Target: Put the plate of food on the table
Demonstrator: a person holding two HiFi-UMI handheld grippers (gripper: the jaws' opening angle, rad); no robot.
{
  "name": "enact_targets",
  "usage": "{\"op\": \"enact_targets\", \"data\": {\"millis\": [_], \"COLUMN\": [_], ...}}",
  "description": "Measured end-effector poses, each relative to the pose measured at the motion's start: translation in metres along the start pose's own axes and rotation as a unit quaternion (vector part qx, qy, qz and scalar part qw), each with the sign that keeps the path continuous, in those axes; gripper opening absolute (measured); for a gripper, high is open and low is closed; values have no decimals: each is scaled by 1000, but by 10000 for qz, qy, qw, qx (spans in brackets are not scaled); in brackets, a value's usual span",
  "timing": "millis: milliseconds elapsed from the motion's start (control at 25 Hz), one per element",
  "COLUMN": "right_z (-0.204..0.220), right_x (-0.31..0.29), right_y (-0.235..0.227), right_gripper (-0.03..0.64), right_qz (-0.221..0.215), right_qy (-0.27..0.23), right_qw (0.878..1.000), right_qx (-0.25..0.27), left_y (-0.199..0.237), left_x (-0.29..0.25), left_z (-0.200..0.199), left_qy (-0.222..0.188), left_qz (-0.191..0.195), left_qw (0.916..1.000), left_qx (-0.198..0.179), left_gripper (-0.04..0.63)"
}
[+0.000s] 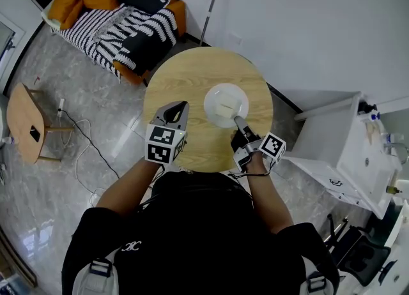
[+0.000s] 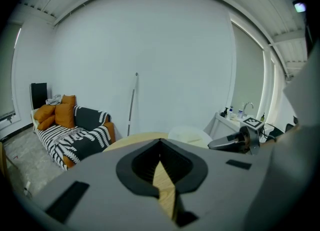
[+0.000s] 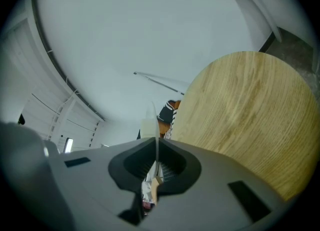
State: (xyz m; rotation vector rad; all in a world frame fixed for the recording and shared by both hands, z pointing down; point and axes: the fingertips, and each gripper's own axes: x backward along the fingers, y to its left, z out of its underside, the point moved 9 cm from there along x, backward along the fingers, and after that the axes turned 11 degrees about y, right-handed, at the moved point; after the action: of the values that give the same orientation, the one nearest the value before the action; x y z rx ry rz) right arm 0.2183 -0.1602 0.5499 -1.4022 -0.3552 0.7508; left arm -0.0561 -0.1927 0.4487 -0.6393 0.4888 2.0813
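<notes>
The round wooden surface (image 1: 192,83) fills the middle of the head view, bare apart from one item, so there is plenty of free wood for a set-down. A striped sofa (image 1: 128,25) at upper left and a white cabinet (image 1: 339,147) at right both stand well apart from it.

The plate (image 1: 209,105) sits over the surface's upper right part, inside the rim on every side but nearer the right edge than the left. Whether its base already rests on the wood cannot be told. The step in hand looks like the placing itself.

The right hand-held gripper (image 1: 239,122) is clenched on the plate's near rim, which shows edge-on between its jaws in the right gripper view. The next move probably calls for keeping the plate level, easing it down until it rests flat, then letting go and drawing back toward the person along the open near side.

The left hand-held gripper (image 1: 184,105) hovers just left of the plate, jaws together on nothing, and should stay out of its way.

The pale food (image 1: 225,103) lies at the plate's middle; a tilt could slide it.
</notes>
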Motion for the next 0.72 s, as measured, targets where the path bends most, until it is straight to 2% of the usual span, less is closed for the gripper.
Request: {"op": "enact_targets", "data": {"millis": [280, 520, 720], "right_z": [2, -6, -8], "right_x": [-3, -1, -1], "right_y": [-27, -53, -73], "right_gripper": [17, 17, 17], "right_qz": [-125, -185, -178], "right_qy": [418, 1143, 1539], "right_qw": [9990, 9931, 9879], "right_qx": [-35, 168, 87], "left_y": [1, -1, 2], "left_x": [-3, -1, 2], "left_z": [3, 8, 13], "left_qy": [82, 174, 224], "left_qz": [98, 157, 96], "left_qw": [9999, 9997, 9997], "left_qx": [-6, -59, -19], "left_gripper": [8, 8, 8]}}
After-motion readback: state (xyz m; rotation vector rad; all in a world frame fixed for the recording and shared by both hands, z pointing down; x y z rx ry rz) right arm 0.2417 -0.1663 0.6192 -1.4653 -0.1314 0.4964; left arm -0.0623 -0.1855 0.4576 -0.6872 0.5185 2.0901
